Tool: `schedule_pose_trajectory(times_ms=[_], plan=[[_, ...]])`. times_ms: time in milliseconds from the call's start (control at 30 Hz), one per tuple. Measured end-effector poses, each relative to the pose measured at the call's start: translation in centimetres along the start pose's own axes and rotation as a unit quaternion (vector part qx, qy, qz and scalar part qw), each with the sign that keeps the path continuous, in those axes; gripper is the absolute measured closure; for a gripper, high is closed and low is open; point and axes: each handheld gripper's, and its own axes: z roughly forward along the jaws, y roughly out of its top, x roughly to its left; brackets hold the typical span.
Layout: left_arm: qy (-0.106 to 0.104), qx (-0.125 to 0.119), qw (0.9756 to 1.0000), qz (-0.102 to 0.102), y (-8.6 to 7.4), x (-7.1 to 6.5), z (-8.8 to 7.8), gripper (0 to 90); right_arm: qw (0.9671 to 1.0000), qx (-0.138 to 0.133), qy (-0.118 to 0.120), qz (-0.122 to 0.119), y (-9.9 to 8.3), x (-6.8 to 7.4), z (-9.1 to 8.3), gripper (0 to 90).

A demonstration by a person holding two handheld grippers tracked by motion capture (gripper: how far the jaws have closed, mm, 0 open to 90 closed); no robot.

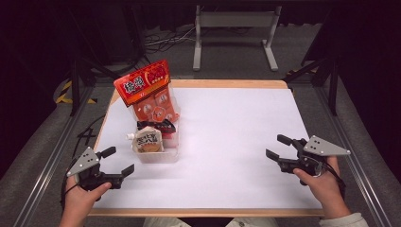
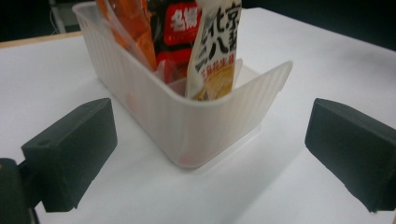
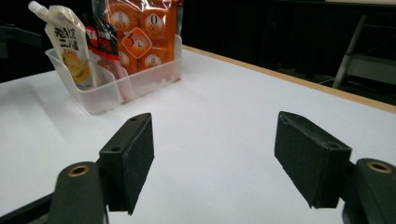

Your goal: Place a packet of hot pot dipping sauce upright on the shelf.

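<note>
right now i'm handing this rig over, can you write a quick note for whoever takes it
Left gripper: open, nothing between the jaws, low at the near left of the table, pointing at the bin.
Right gripper: open, nothing held, at the near right, well away from the bin.
Bin: clear plastic, left side of the table, upright.
Inside it, all standing: orange bag at the back, black-and-red packet in the middle, white spout pouch at the front.
Done: all three packs are in the bin.
Left: nothing loose lies on the table; check the bin's placement.

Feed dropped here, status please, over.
Left gripper and right gripper open, empty. Snack packets upright in clear bin, nearest left gripper. Nothing in the way.
</note>
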Motion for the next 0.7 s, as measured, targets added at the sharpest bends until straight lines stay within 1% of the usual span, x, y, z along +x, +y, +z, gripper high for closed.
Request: schedule_pose_trajectory(times_ms=[67,100,167,200,233,267,333,367,467,567,633,667,700], plan=[[0.002,0.004,1.0000,-0.003,-0.6,0.0,0.3,3.5,1.0000,0.002,-0.008,0.005,-1.1,-0.2,-0.4,29.0],[0.002,0.004,1.0000,-0.003,-0.6,0.0,0.3,3.7,1.0000,0.002,-0.008,0.005,-1.1,-0.2,-0.4,29.0],[-0.004,0.004,1.0000,-0.007,-1.0,-0.1,0.6,3.8,0.9998,0.001,-0.009,0.017,-1.8,-0.3,-0.5,29.0],[-0.006,0.003,1.0000,-0.005,-1.0,-0.1,0.7,3.8,0.9996,-0.004,-0.008,0.025,-2.2,-0.3,-0.6,28.3],[-0.005,-0.001,1.0000,-0.004,-1.2,-0.2,0.9,3.8,0.9995,-0.005,-0.009,0.028,-2.5,-0.2,-0.6,28.0],[-0.006,0.000,1.0000,-0.004,-1.3,-0.3,1.0,3.8,0.9995,-0.001,-0.011,0.029,-2.8,-0.2,-0.6,27.9],[-0.003,0.007,1.0000,0.005,-1.6,-0.5,1.5,4.3,0.9995,0.005,-0.015,0.028,-3.3,-0.1,-0.5,27.9],[-0.001,0.011,0.9999,0.010,-1.6,-0.6,1.6,4.7,0.9993,0.006,-0.017,0.033,-3.8,0.0,-0.5,27.3],[-0.006,0.016,0.9998,0.009,-1.8,-0.8,2.0,4.7,0.9990,0.008,-0.020,0.038,-4.2,0.0,-0.4,27.3],[-0.006,0.023,0.9997,0.007,-2.1,-0.9,2.3,4.7,0.9988,0.019,-0.021,0.040,-4.9,0.1,-0.2,27.1],[0.001,0.030,0.9996,0.000,-2.2,-0.9,2.5,4.9,0.9986,0.031,-0.028,0.033,-5.4,0.1,0.0,27.1],[0.015,0.051,0.9986,-0.003,-2.4,-0.7,2.6,5.6,0.9982,0.039,-0.030,0.035,-5.6,0.2,0.2,27.1],[0.015,0.051,0.9986,-0.003,-2.4,-0.7,2.6,5.5,0.9982,0.039,-0.030,0.035,-5.6,0.2,0.2,27.1]])
